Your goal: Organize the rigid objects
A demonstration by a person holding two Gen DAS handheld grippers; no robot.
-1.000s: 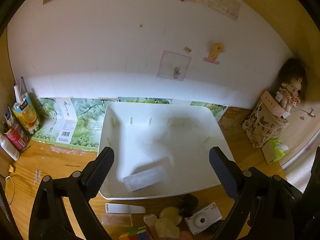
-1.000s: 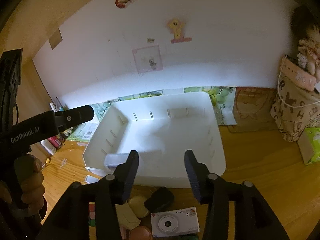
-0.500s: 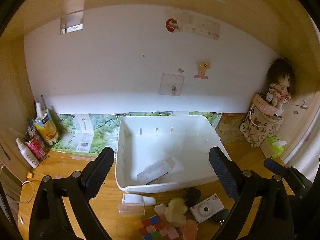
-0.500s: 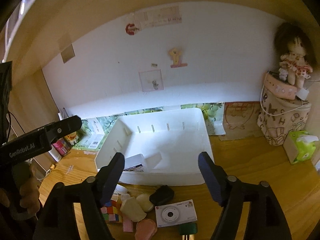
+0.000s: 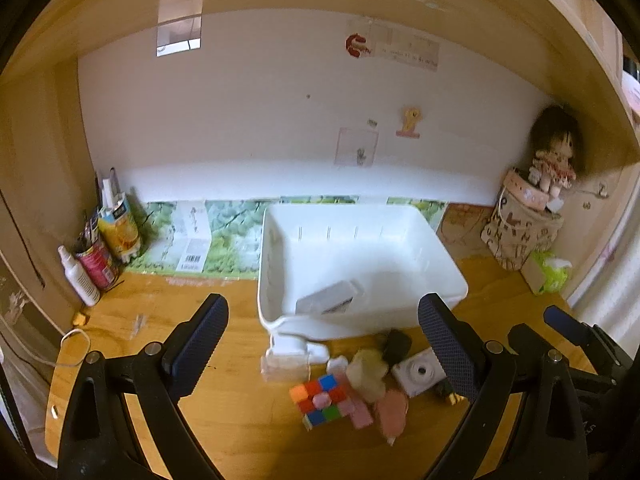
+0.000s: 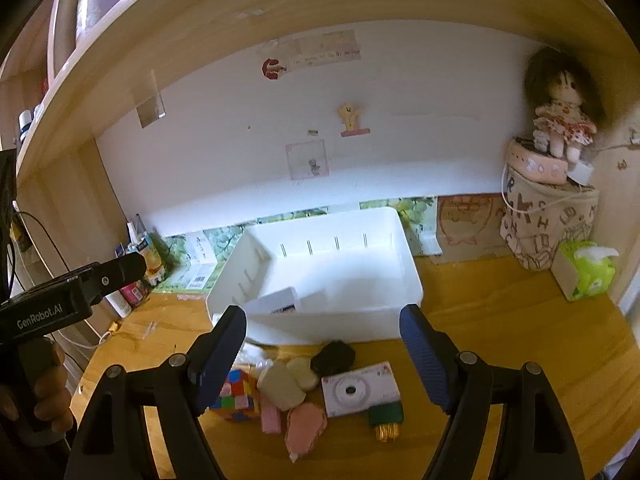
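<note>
A clear rectangular case point(image 5: 327, 298) lies in the white bin's point(image 5: 448, 256) near-left corner. Both grippers have drawn back since a second ago, revealing the Rubik's cube point(image 5: 318, 398) and toy camera point(image 6: 360, 389) on the desk. The right gripper point(image 6: 324, 346) has just been opening, nothing between its jaws; the left gripper point(image 5: 322, 342) stands spread, empty.

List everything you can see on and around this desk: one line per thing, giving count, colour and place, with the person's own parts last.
Bin: one, white, desk centre.
Box: one, whitish, inside bin, near-left corner.
Puzzle cube: one, multicoloured, before bin.
Camera: one, white, right of cube.
Black lump: one, behind camera.
Pink pieces: at least two, near cube.
Doll: one, atop printed bag, right.
Tissue pack: one, green, far right.
Cans and bottle: several, left corner.
Left gripper: black, jaws open, empty.
Right gripper: black, jaws just opened, empty.
Hand: one, gripping left handle.
</note>
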